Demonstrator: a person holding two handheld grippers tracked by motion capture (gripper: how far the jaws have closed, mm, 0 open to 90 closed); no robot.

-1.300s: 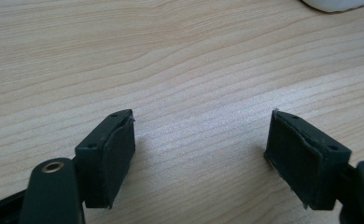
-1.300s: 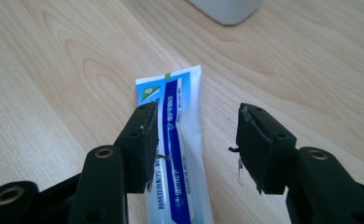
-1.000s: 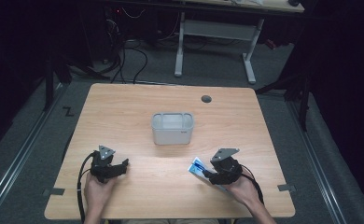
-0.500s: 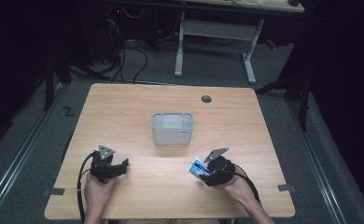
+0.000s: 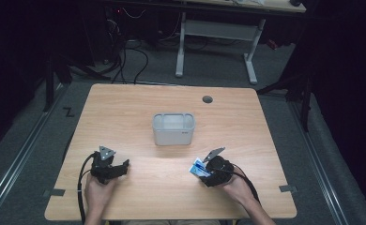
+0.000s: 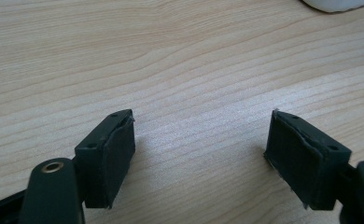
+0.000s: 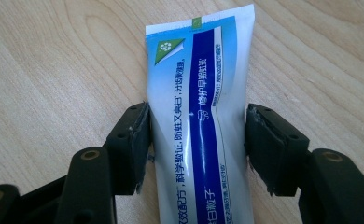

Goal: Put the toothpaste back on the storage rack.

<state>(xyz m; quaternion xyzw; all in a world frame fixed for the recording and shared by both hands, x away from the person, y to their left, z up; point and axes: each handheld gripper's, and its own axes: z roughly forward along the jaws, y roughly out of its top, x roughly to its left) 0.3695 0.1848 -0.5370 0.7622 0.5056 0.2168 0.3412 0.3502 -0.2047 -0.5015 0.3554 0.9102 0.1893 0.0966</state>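
Toothpaste tube [image 7: 201, 121] lies flat on the wooden table [image 5: 125, 117], between the jaws of our right gripper [image 7: 196, 144], which have just been opening and barely flank it; our left gripper [image 6: 201, 154] rests nearby, jaws apart.

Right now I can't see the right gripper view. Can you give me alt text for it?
A blue and white tube lies lengthwise on the wooden table between the two black fingers of the right gripper, crimped end pointing away. The fingers have just been opening; they sit right at the tube's edges, and whether they press it is unclear.
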